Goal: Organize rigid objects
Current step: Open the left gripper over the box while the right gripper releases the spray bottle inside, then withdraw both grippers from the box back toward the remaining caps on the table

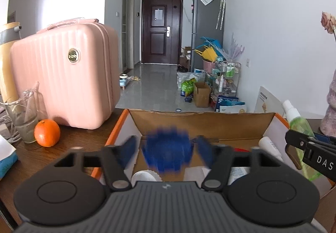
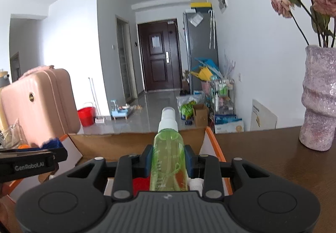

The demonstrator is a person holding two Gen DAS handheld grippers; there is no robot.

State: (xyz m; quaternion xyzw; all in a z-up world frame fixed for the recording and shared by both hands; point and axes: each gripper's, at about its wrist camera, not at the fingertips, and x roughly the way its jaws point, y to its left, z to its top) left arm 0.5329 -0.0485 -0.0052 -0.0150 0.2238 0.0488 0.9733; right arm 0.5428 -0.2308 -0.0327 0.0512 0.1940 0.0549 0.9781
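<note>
On your far left, a round orange fruit sits on the dark wooden table beside the ribbed pink hard-shell case. Your left gripper stands wide; a blurred blue ridged object hangs free between its fingers over the orange-edged cardboard box. Your right gripper clamps the translucent green spray bottle over the box.

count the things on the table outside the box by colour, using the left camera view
pink: 1, the suitcase
orange: 1, the orange fruit
clear: 1, the glass cup
tan: 1, the tall flask behind the cup
total: 4
Things cut off at the frame edges are left out, as is the cardboard box.
</note>
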